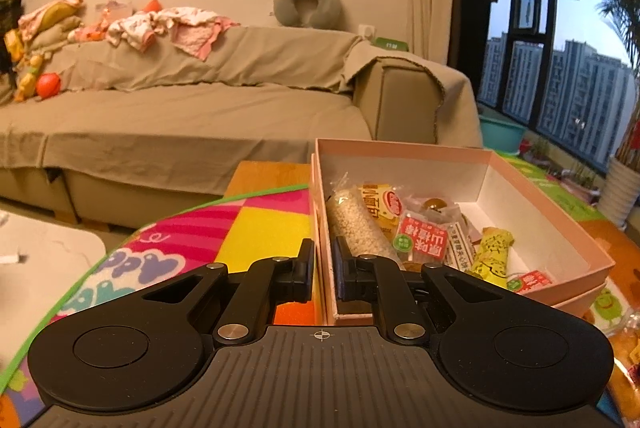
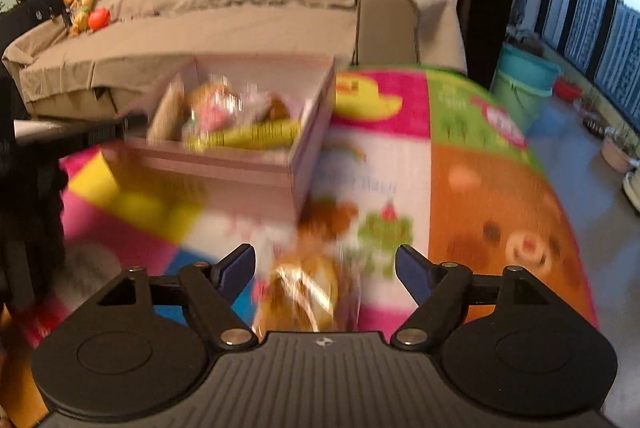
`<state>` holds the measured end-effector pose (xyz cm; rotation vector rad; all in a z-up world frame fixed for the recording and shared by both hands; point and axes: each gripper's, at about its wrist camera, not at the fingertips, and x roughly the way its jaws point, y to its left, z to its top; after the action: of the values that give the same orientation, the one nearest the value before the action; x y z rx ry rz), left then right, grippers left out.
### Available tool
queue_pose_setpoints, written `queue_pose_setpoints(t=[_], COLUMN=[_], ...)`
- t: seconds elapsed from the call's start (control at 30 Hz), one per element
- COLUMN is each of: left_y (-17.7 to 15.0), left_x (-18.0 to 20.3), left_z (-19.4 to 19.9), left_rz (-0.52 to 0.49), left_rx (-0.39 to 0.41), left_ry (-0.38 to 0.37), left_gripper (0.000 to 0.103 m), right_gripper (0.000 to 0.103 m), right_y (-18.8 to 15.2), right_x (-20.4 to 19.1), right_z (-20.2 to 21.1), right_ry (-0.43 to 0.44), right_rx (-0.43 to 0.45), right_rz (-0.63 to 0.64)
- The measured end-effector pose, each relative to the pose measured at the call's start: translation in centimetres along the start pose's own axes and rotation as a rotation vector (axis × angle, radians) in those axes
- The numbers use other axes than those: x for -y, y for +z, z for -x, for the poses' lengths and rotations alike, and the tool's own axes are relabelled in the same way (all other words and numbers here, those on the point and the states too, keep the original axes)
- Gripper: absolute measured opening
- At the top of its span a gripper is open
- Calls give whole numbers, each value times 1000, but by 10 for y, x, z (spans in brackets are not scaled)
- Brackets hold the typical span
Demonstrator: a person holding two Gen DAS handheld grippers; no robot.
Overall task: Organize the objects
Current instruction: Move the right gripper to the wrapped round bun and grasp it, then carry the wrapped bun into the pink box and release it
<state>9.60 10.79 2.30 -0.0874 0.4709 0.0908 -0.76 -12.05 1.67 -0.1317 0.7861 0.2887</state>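
A big sofa (image 1: 192,116) with a tan cloth cover fills the back of the room. Crumpled pink and white clothes (image 1: 168,28) lie along its top, and a grey neck pillow (image 1: 307,6) leans on the wall above them. Dark window frames (image 1: 544,68) on the right show tall buildings outside.

Nearer is a soft play mat (image 1: 256,228) with bright squares of pink, yellow and orange and cartoon pictures. A pink cardboard box (image 1: 544,212) with a white inside sits on the mat, open at the top. It holds wrapped snacks – a long clear bag of small white grains (image 1: 360,228), a red and white packet (image 1: 422,238) and a yellow wrapped bar (image 1: 492,254). The snacks at the bottom are partly hidden by the ones on top.

The left gripper (image 1: 323,270) is nearly closed and pinches the near left wall of the box, one finger outside and one inside.

The right gripper (image 2: 325,272) is spread wide and holds nothing. Between its fingers, on the mat, lies a shiny clear packet with something golden brown inside (image 2: 304,296) – the fingers are not touching it. This view is very blurry, so what is in the packet is hard to tell, and its near end is hidden by the gripper body. The box stands further back and to the left here.
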Motion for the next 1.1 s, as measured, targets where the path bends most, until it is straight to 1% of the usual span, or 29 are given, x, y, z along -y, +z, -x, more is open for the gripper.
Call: queue_pose_setpoints(t=[0.1,0.23,0.3,0.37,0.4,0.47,0.5,0.67,0.77,0.87,0.97,1.03,1.1], left_y=[2,4,5,5,6,6,6,6,5,3,-1,-1,-1], left_x=[2,4,7,8,8,9,9,9,10,9,7,8,7], left_z=[-2,-5,-7,-7,-7,-7,-6,-5,-5,-3,-2,-1,1], left_rz=[5,-7,-23,-26,-26,-32,-34,-39,-32,-18,14,4,9], left_rx=[-19,-35,-42,-51,-55,-60,-62,-64,-50,-34,0,5,8], left_ry=[8,28,40,47,50,56,59,64,66,62,63,60,52], left_gripper=[12,12,12,12,12,12,12,12,12,12,12,12,12], right_gripper=[83,83,82,79,73,67,62,59,59,59,58,58,58], right_y=[-15,-22,-25,-28,-31,-34,-36,-41,-42,-41,-32,-18,-1], right_x=[0,0,1,3,3,2,2,1,0,0,3,6,3], right_z=[-9,-18,-22,-25,-23,-20,-19,-10,-7,-5,1,9,20], right_ry=[36,90,104,110,104,101,102,119,118,111,135,156,161], right_rx=[-27,-37,-40,-41,-21,-7,-3,5,0,-11,-25,-13,24], right_rz=[3,15,4,-3,8,34,42,76,79,80,57,41,52])
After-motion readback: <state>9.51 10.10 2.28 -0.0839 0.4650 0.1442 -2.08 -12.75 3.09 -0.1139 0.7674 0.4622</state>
